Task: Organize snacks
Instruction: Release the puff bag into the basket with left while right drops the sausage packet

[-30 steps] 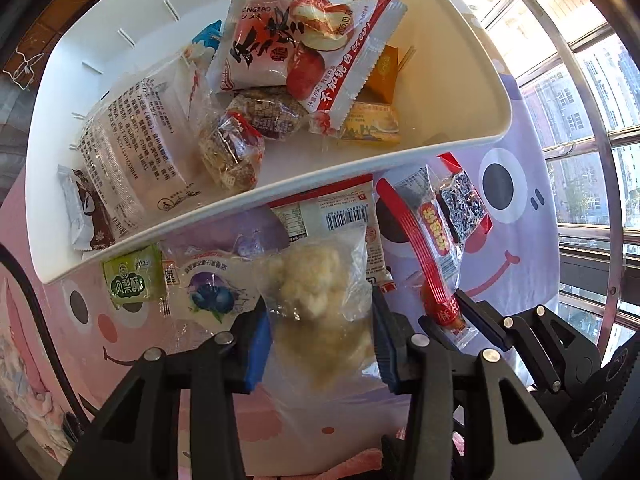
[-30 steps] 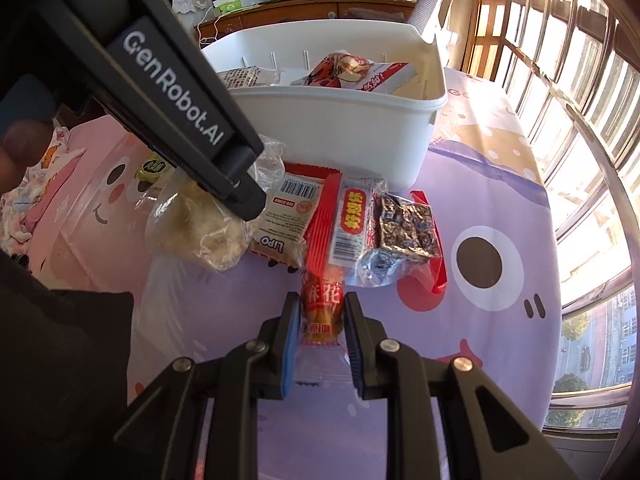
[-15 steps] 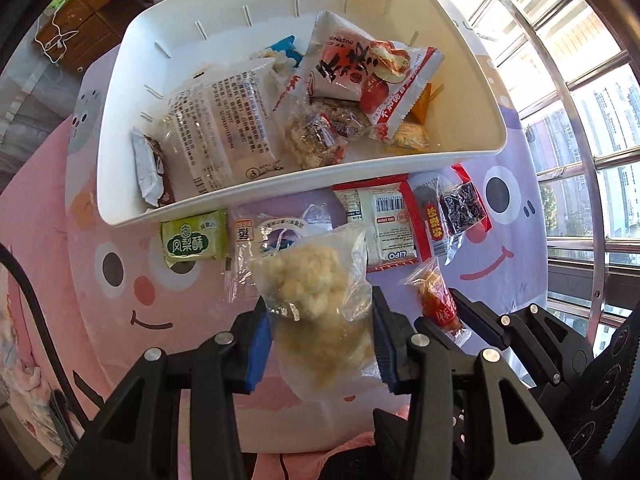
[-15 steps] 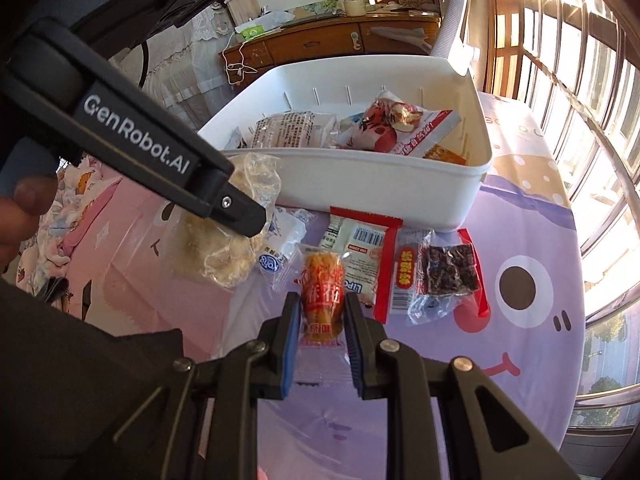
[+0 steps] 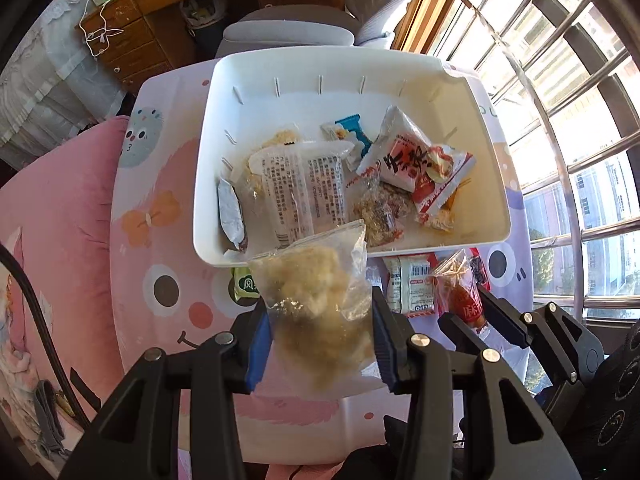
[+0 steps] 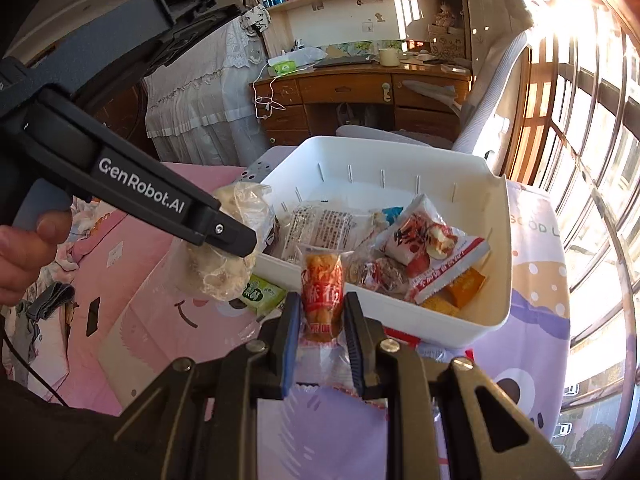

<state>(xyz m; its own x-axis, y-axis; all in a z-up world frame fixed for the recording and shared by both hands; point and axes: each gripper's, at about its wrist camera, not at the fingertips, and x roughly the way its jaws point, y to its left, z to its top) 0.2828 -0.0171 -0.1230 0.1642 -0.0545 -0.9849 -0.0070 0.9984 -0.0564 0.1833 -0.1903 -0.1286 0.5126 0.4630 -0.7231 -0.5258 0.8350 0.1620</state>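
Snacks are mid-trip right now, two of them up in the air. Left gripper [image 5: 320, 344] is clamped on a clear puff bag [image 5: 316, 292], hanging just short of the bin [image 5: 352, 68]'s near rim, bag top already overlapping that rim. Right gripper [image 6: 320, 332] is pinched narrow on an orange twist pack [image 6: 322, 288], also just in front of the near wall. Both look held by their lower ends so the packs stand up past the fingers, which I'd guess makes it easy to just let go over the bin.

On the cartoon tablecloth [image 5: 160, 216] right against the bin's near wall, a few are left: a green pack [image 6: 262, 294] and a barcode pack [image 5: 412, 284].

Inside the bin, stuff piles toward the near side: a big printed clear bag [image 5: 304, 188], a red-and-white pack [image 5: 416, 168], a blue one [image 5: 348, 130] behind. Far half of the bin is mostly bare, so plenty of room to drop there. Main thing to watch is clearing the near rim, plus the two grippers sit close together. Beyond the bin there's a chair [image 5: 288, 32].
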